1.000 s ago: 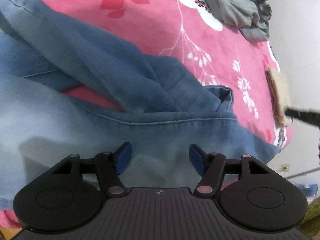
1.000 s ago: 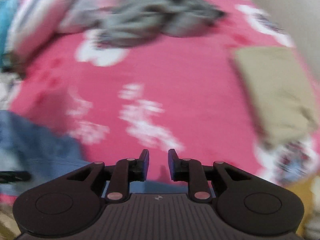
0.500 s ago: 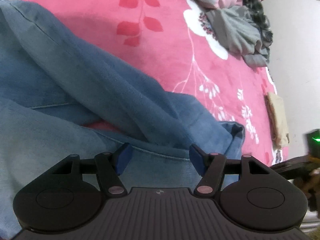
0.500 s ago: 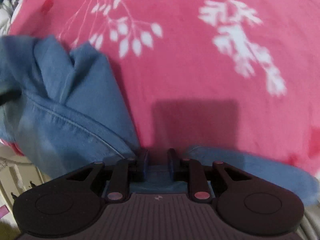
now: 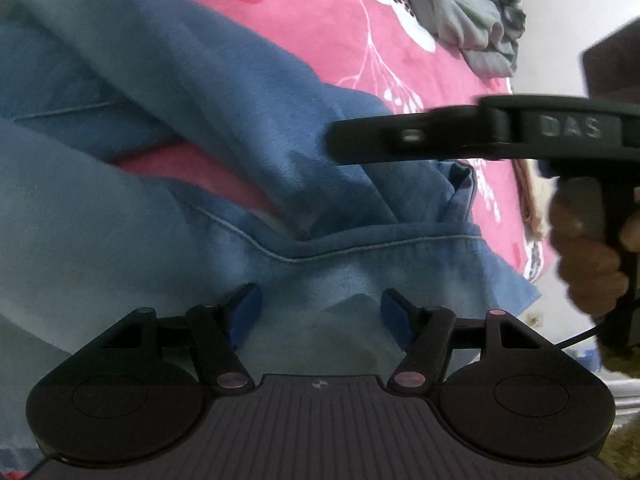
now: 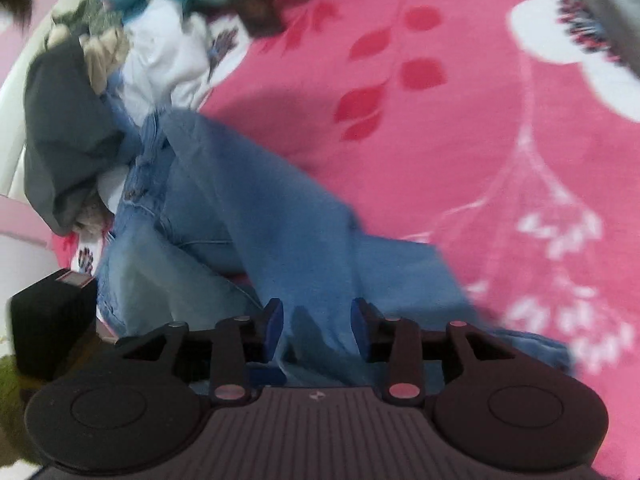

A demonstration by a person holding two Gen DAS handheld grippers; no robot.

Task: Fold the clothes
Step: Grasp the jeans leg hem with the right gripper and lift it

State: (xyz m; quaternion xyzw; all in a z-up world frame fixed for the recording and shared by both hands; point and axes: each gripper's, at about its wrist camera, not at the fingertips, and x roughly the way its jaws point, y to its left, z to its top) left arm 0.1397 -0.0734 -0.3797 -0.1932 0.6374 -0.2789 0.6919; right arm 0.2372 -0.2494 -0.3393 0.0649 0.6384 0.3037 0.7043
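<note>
On the pink floral blanket (image 6: 460, 128) blue jeans (image 6: 248, 208) are lying, legs running diagonally; the right gripper (image 6: 317, 330), lettered "DAS", has just been opening, jaws apart over denim; the left gripper (image 5: 318, 314) is hovering released above the hem.

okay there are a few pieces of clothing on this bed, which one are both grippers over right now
The blue denim garment, spread across the pink bedspread. The crumpled grey clothes lie apart at the far end, untouched.
</note>
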